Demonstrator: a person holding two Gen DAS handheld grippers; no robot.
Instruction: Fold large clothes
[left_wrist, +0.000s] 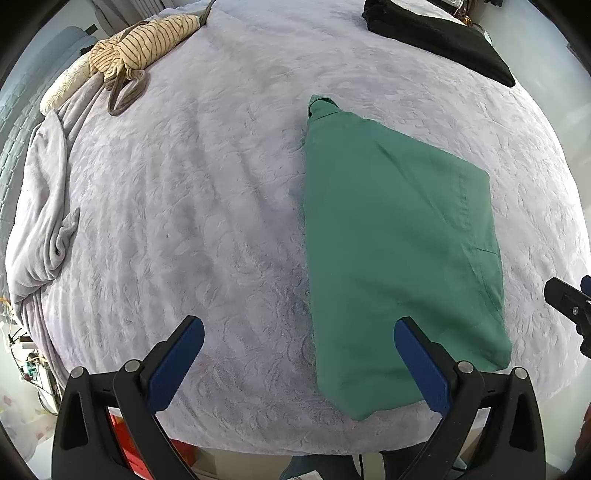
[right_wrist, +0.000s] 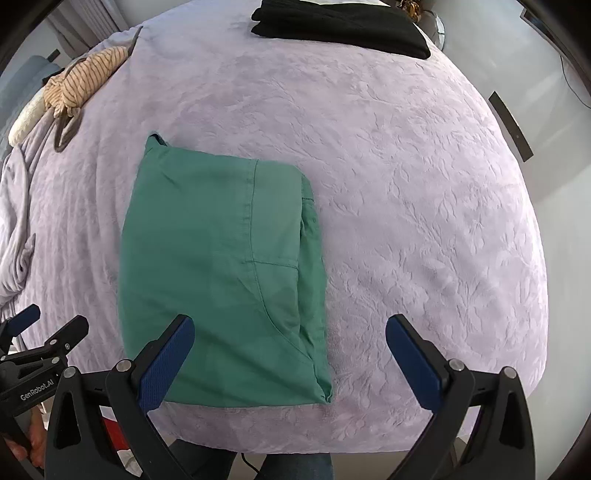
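Observation:
A green garment (left_wrist: 399, 243) (right_wrist: 221, 273) lies folded into a rectangle near the front edge of a lilac bedspread (left_wrist: 207, 206) (right_wrist: 406, 206). My left gripper (left_wrist: 299, 328) hovers open above the garment's near left corner, nothing between its blue pads (left_wrist: 177, 365). My right gripper (right_wrist: 290, 325) is open too, over the garment's near right corner, its jaws wide and empty. Each gripper shows at the side edge of the other's view, the right gripper (left_wrist: 569, 302) and the left gripper (right_wrist: 40, 332).
A folded black garment (left_wrist: 439, 37) (right_wrist: 340, 26) lies at the bed's far edge. A striped beige garment (left_wrist: 144, 48) (right_wrist: 81, 77) is bundled at the far left beside a rumpled grey blanket (left_wrist: 44, 206). A person's legs (right_wrist: 291, 467) stand at the near edge.

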